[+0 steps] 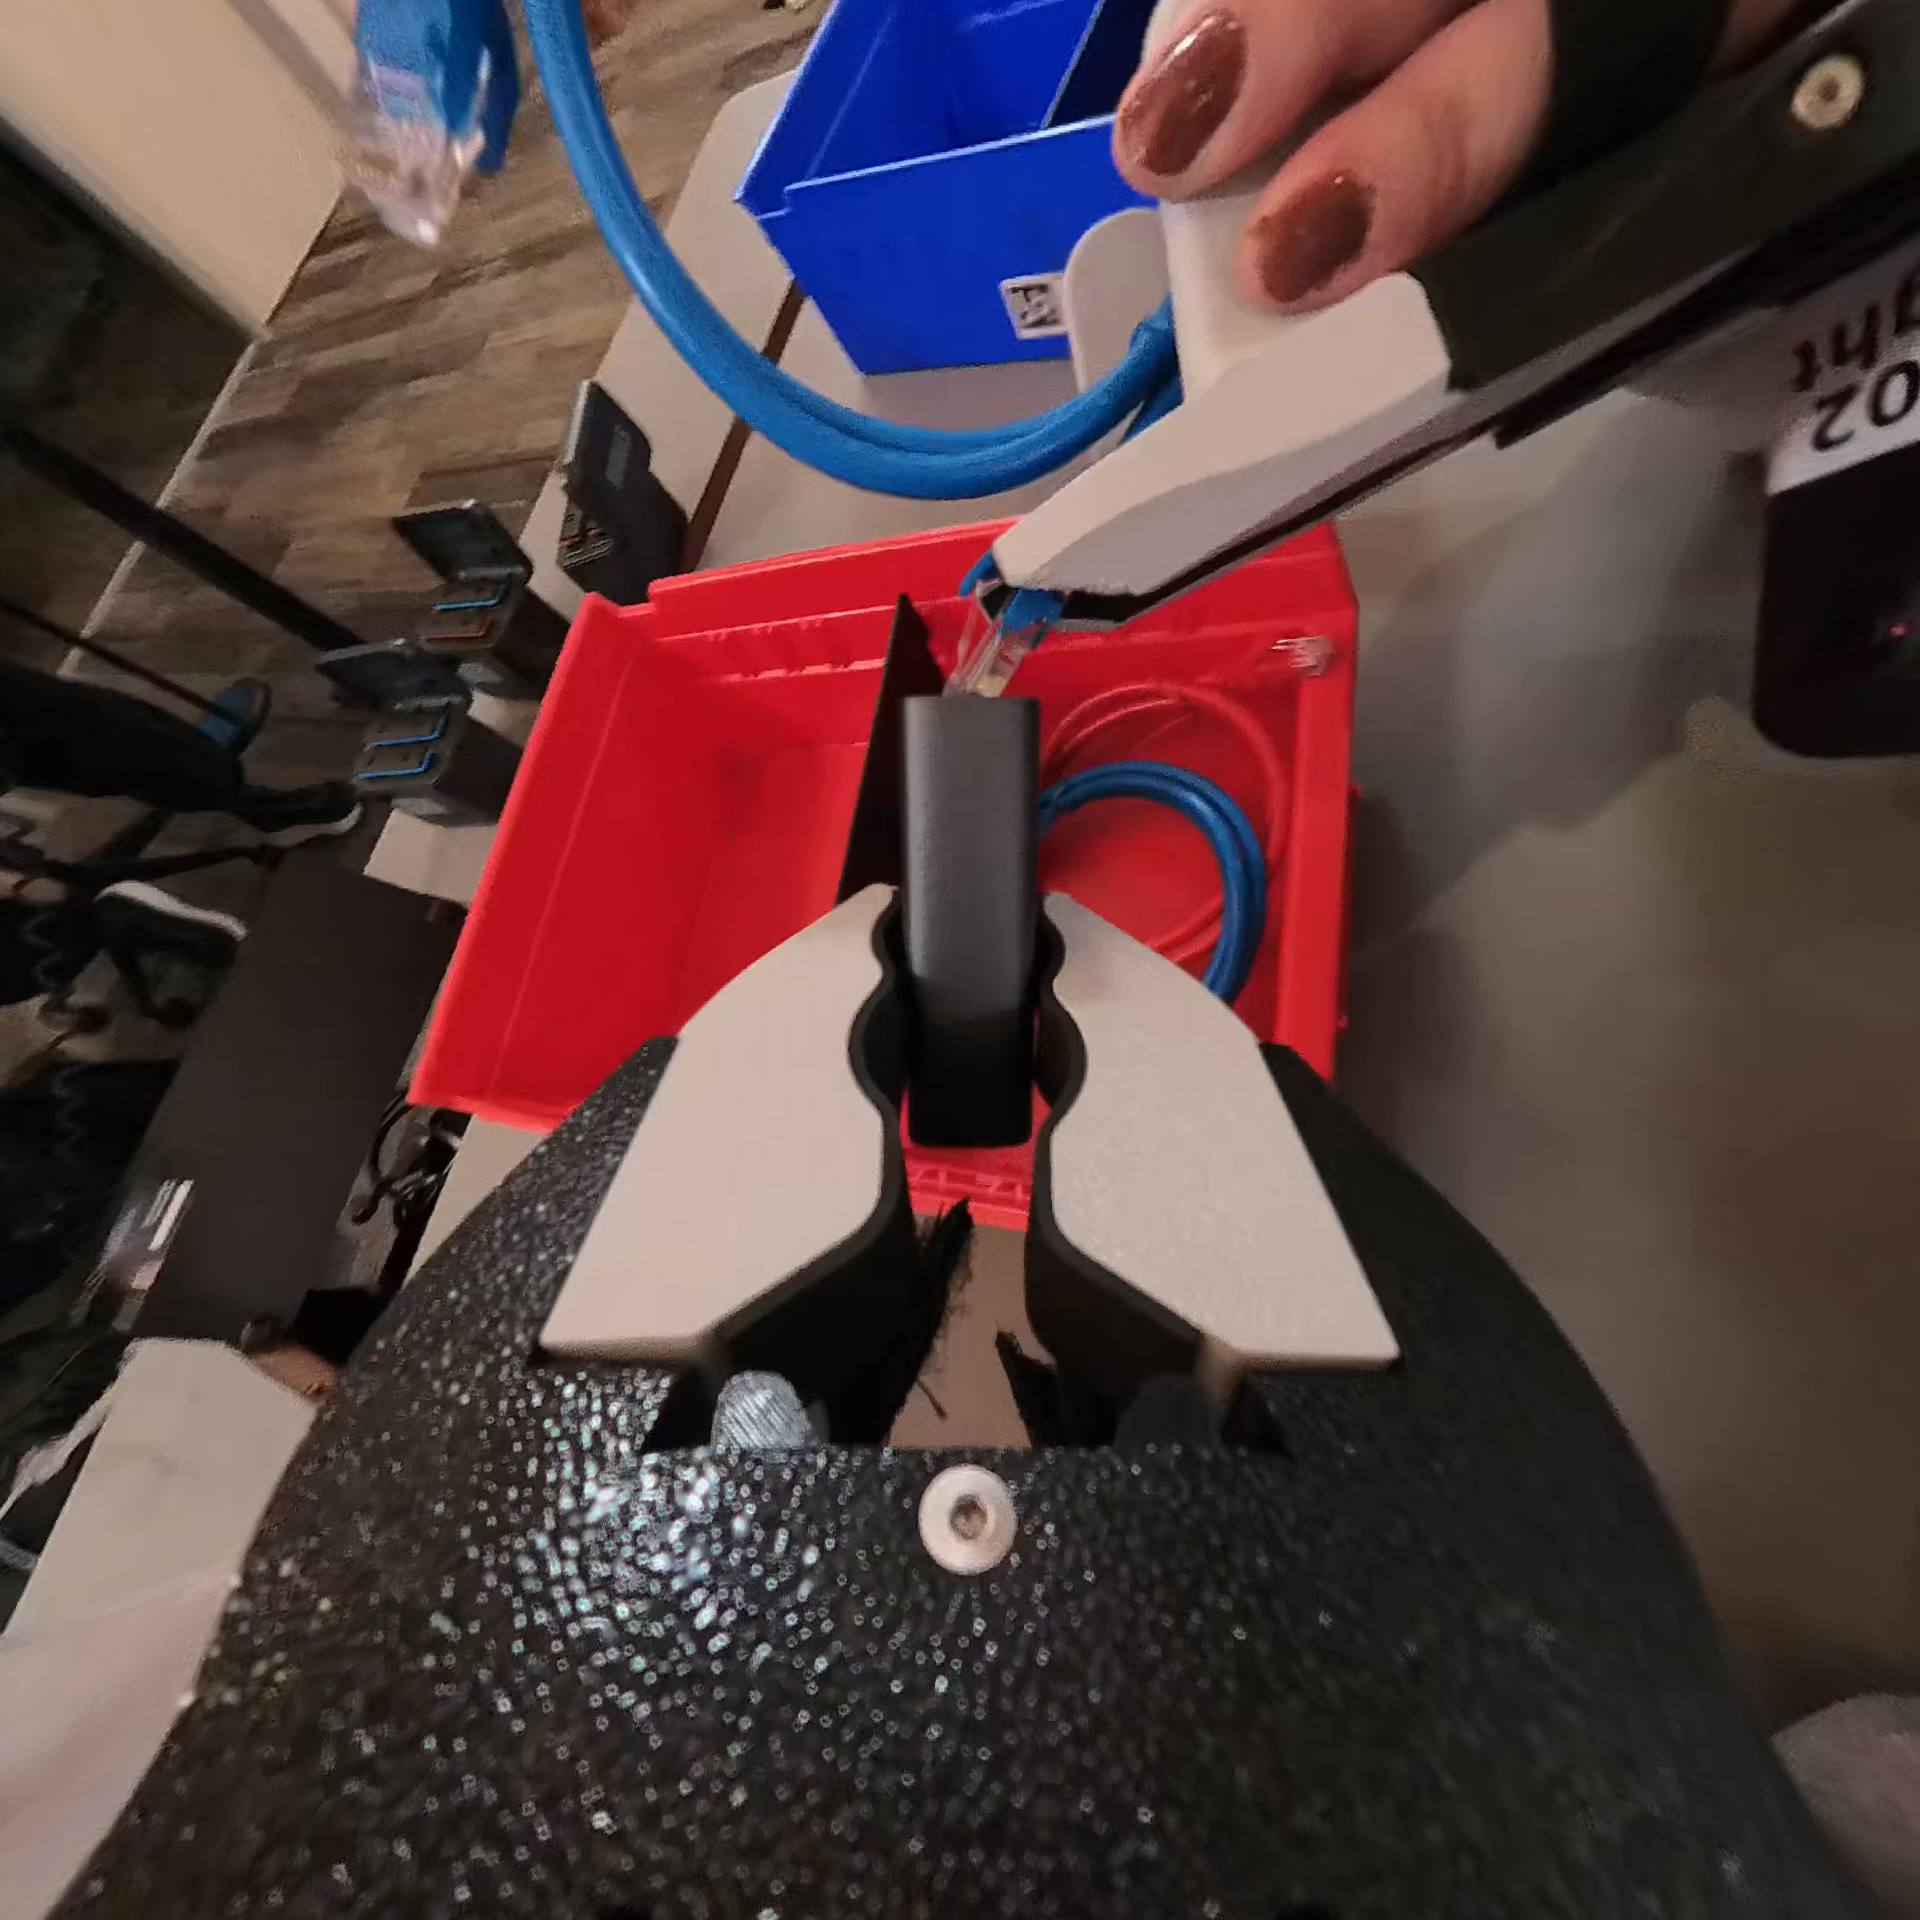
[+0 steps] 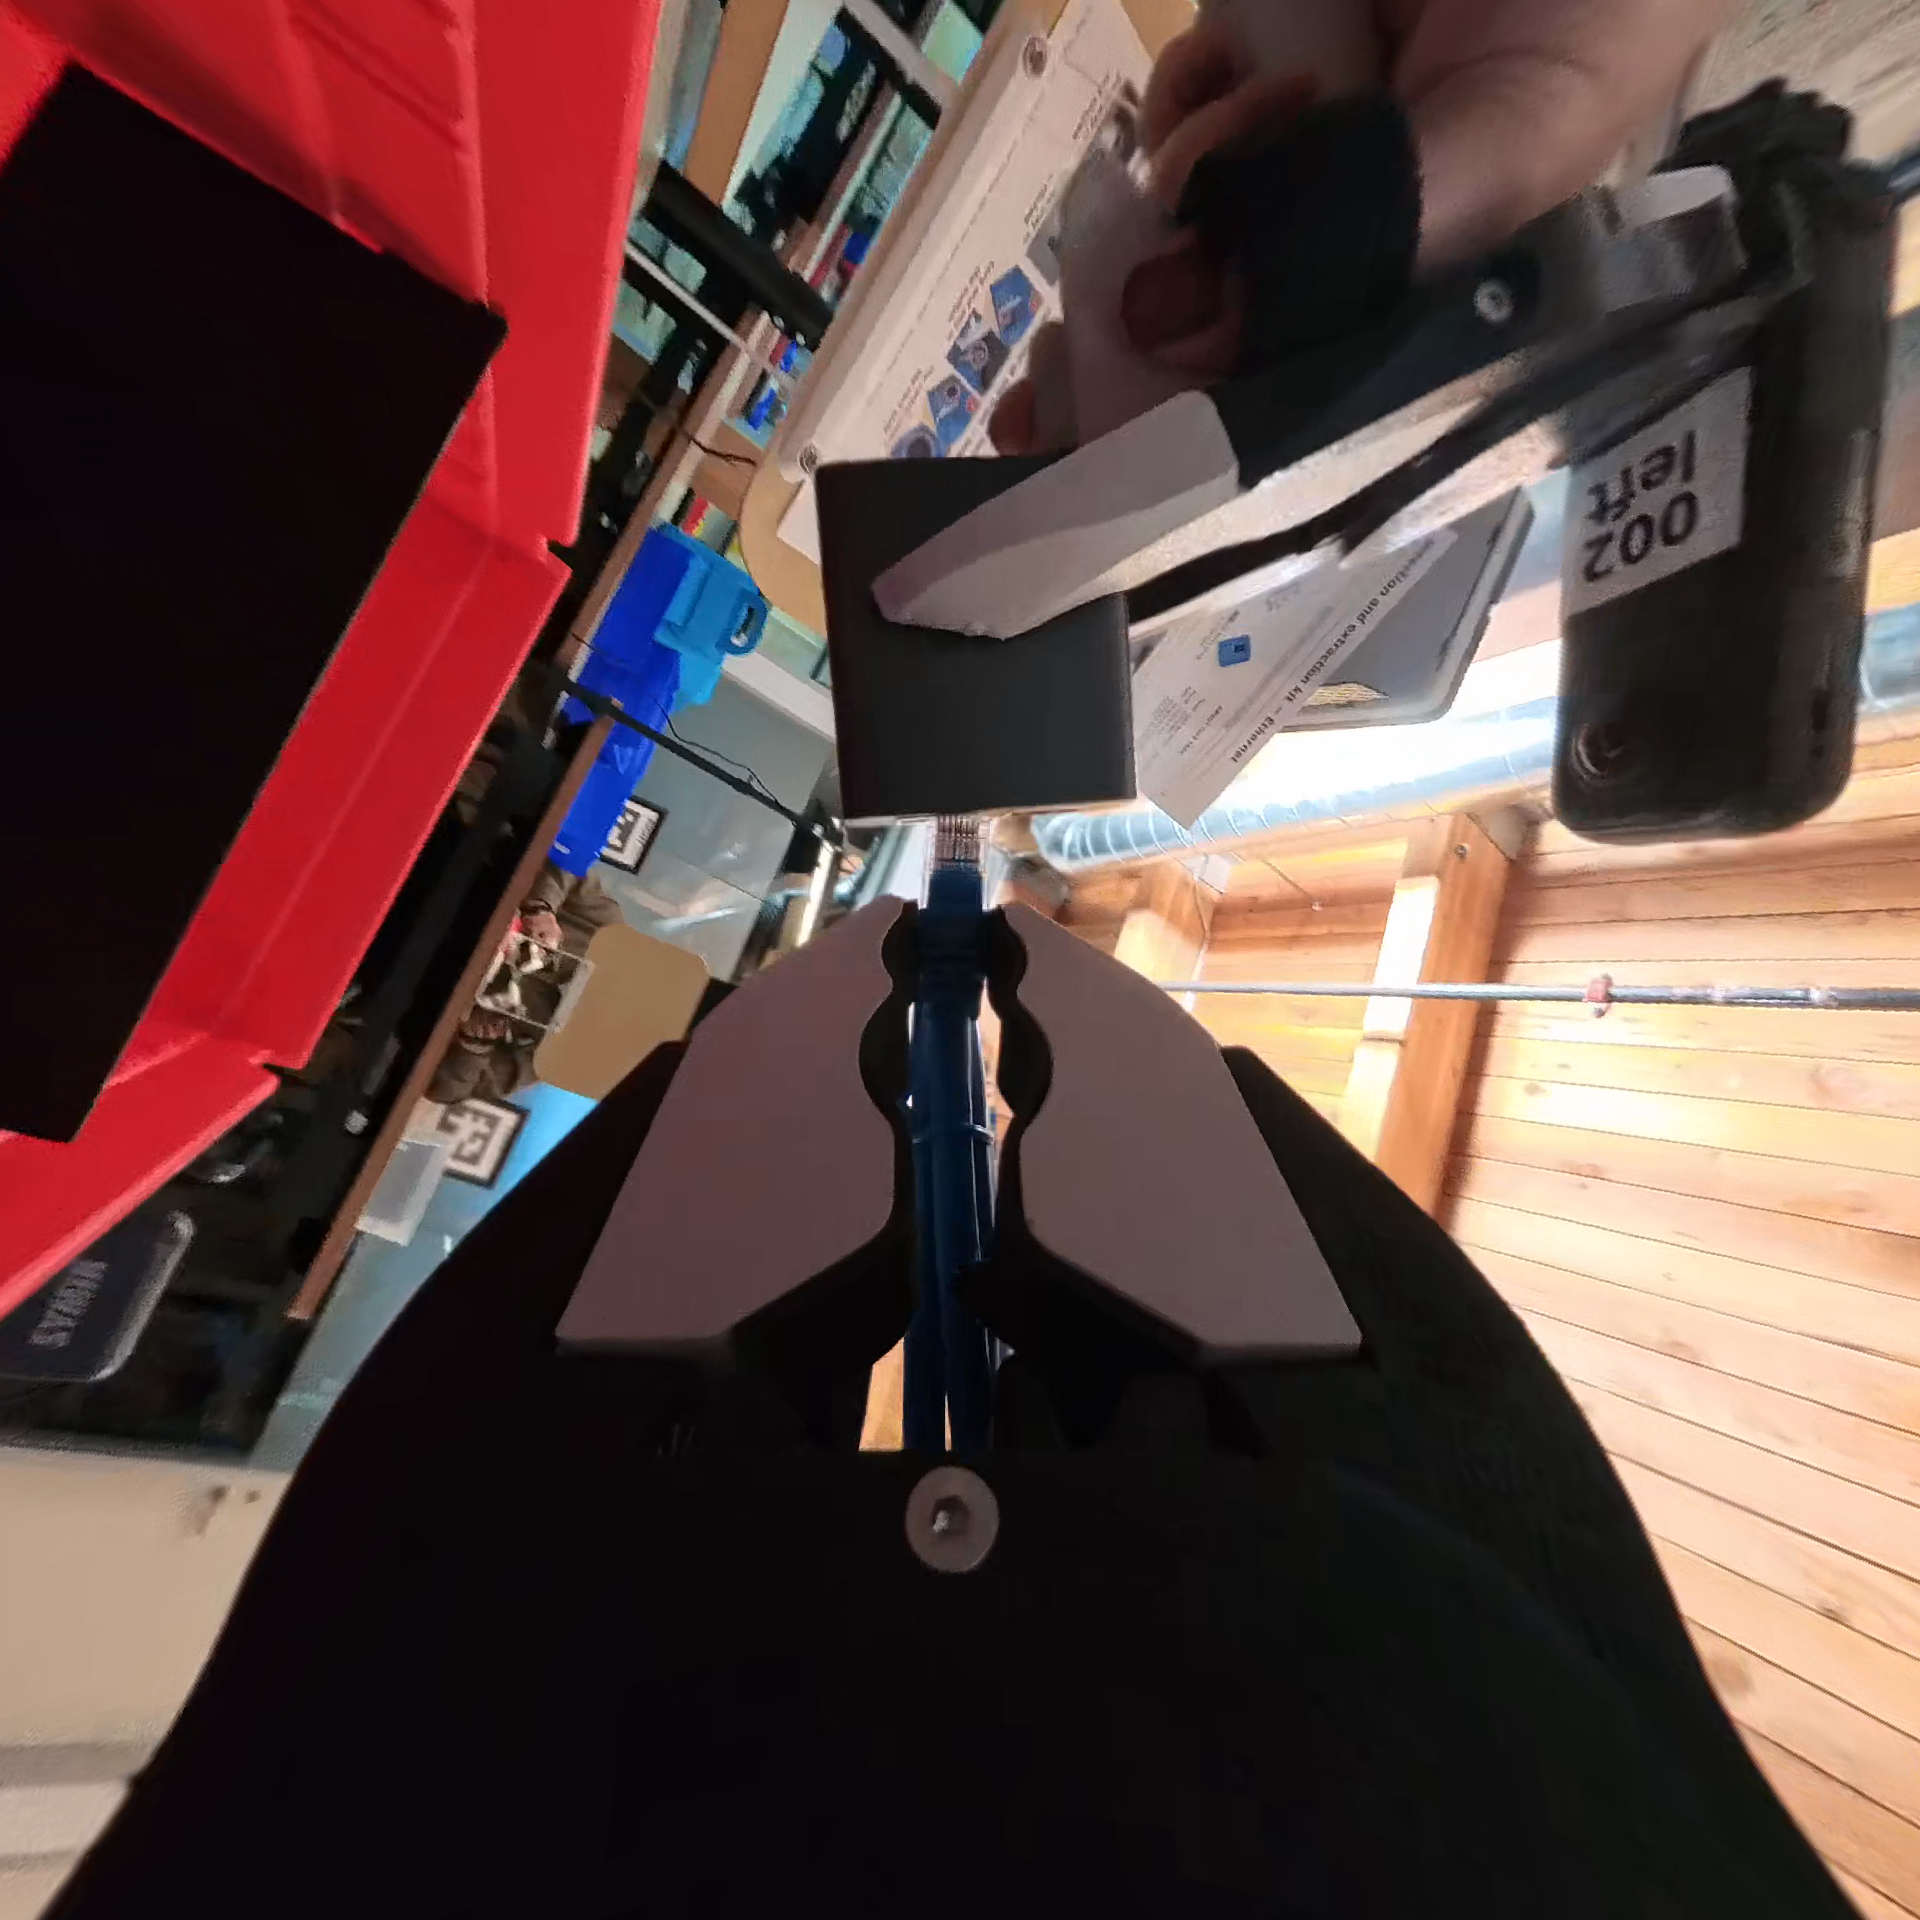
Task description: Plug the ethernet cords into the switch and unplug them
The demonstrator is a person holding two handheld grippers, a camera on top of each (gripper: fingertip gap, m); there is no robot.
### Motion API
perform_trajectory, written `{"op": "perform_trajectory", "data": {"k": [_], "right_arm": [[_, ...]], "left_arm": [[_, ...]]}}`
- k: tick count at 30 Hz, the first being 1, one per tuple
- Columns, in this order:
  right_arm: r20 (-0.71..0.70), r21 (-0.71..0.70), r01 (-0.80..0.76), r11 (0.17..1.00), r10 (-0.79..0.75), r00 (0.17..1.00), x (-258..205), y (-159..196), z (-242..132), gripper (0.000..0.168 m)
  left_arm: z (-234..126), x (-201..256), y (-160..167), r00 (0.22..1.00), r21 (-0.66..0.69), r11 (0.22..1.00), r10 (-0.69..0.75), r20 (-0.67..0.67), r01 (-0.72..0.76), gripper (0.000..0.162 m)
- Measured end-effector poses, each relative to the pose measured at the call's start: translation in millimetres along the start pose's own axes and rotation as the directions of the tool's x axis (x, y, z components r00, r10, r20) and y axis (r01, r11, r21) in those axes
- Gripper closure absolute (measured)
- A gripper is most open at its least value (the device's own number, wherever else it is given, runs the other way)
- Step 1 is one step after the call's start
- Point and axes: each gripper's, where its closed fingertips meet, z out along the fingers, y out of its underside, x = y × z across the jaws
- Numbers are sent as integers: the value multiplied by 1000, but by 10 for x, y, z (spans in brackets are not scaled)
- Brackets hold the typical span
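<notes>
My left gripper (image 1: 966, 914) is shut on a dark grey box-shaped adapter (image 1: 966, 862) and holds it above a red bin (image 1: 644, 831). My right gripper (image 2: 954, 920) is shut on a blue network cable (image 2: 948, 1101) just behind its clear plug (image 2: 954, 847). The plug tip touches the edge of the adapter (image 2: 977, 707). In the left wrist view the right gripper (image 1: 1023, 597) comes in from the upper right with the plug (image 1: 987, 665) at the adapter's far end. The cable loops up behind it (image 1: 727, 384). In the right wrist view the left gripper (image 2: 935, 613) clamps the adapter from the right.
The red bin has a black divider (image 1: 883, 727) and a coiled blue cable (image 1: 1195, 831) in its right half. A blue bin (image 1: 935, 208) stands behind it. Several dark adapters (image 1: 457, 665) lie at left. A second clear plug (image 1: 405, 166) hangs at upper left.
</notes>
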Motion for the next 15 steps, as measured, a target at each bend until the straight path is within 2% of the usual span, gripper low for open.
{"op": "perform_trajectory", "data": {"k": [5,11,15], "right_arm": [[45,72,-24,997,21,999,35,-147,-148,158],[104,120,-91,989,78,992,50,-231,-248,157],[116,120,-84,989,70,991,44,-256,-254,157]], "left_arm": [[-24,193,41,979,39,984,174,-109,-171,141],[-54,285,23,965,94,978,198,-173,-184,141],[-56,298,30,959,82,971,233,-162,-222,141]]}}
